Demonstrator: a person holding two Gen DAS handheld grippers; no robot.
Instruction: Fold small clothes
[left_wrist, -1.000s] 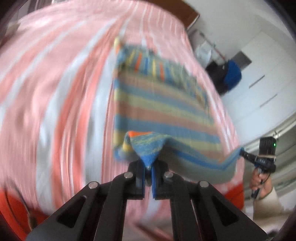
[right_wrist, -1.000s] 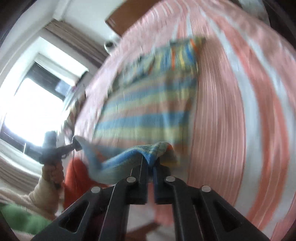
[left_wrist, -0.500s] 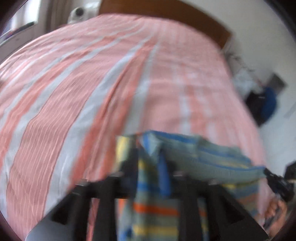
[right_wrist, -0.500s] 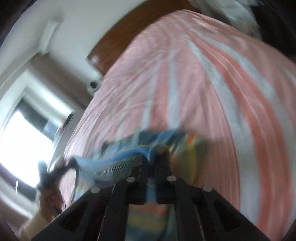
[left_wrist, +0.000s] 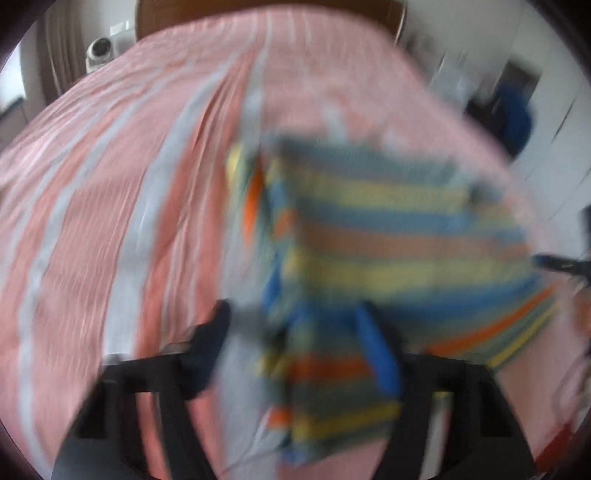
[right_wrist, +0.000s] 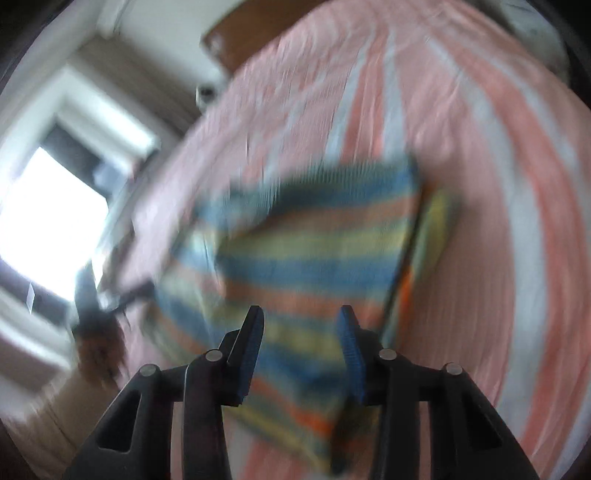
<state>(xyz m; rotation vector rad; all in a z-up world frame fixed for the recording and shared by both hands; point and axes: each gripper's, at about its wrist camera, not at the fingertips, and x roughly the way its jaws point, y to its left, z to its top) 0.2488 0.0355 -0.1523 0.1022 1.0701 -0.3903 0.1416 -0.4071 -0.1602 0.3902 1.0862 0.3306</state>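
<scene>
A small striped garment (left_wrist: 388, 236), blue, yellow and orange, lies folded over on the pink and white striped bedspread (left_wrist: 110, 184). Both views are blurred. My left gripper (left_wrist: 295, 332) is open, its jaws spread wide just above the garment's near left corner. My right gripper (right_wrist: 299, 332) is open too, its blue-padded fingers (right_wrist: 349, 343) apart over the garment's (right_wrist: 306, 251) near edge. Neither holds cloth. The right gripper shows at the right edge of the left wrist view (left_wrist: 561, 262).
The bed's wooden headboard (left_wrist: 258, 7) stands at the far end. A bright window (right_wrist: 48, 221) is left of the bed. A white wardrobe and a dark blue bundle (left_wrist: 513, 118) stand to the right. A white round device (left_wrist: 99, 50) sits at the far left.
Both grippers carried the garment's near edge forward over the rest of it, then opened and let go. The garment now lies folded on the bed.
</scene>
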